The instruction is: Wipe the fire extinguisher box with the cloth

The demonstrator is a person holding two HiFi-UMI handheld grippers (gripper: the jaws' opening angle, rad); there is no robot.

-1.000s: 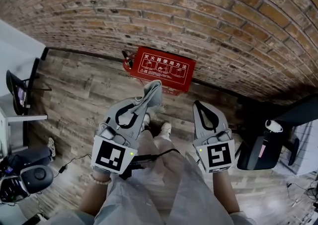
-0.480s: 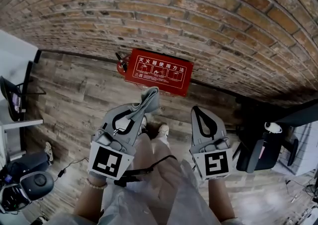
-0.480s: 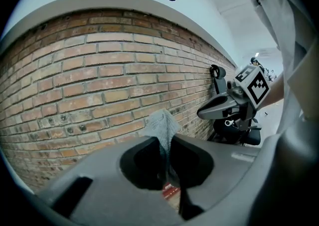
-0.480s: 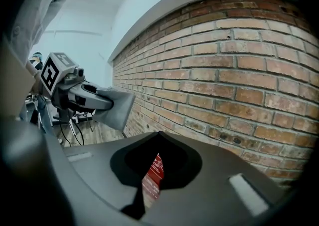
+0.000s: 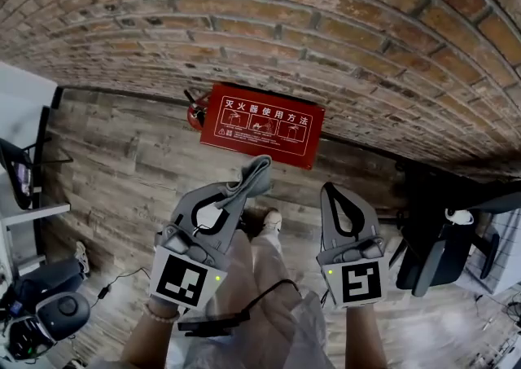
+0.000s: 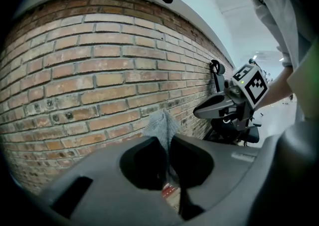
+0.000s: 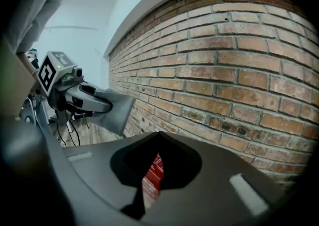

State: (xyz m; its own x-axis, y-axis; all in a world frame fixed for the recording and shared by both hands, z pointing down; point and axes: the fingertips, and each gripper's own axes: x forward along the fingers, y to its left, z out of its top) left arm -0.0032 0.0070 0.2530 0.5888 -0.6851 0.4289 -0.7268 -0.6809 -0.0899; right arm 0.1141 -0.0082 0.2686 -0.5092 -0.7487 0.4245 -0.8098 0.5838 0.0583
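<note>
My left gripper [image 5: 242,193] has its fingers clamped on the grey cloth [image 5: 255,173], which sticks up past their tips and is held in the air, clear of the red fire extinguisher box [image 5: 262,125]. The box stands on the wooden floor [image 5: 130,164] at the foot of the brick wall [image 5: 326,25], ahead of me and roughly between my two grippers. My right gripper [image 5: 333,192] holds nothing, its fingers pressed together at the tips, and a sliver of the red box shows through the gap beneath them in the right gripper view.
</note>
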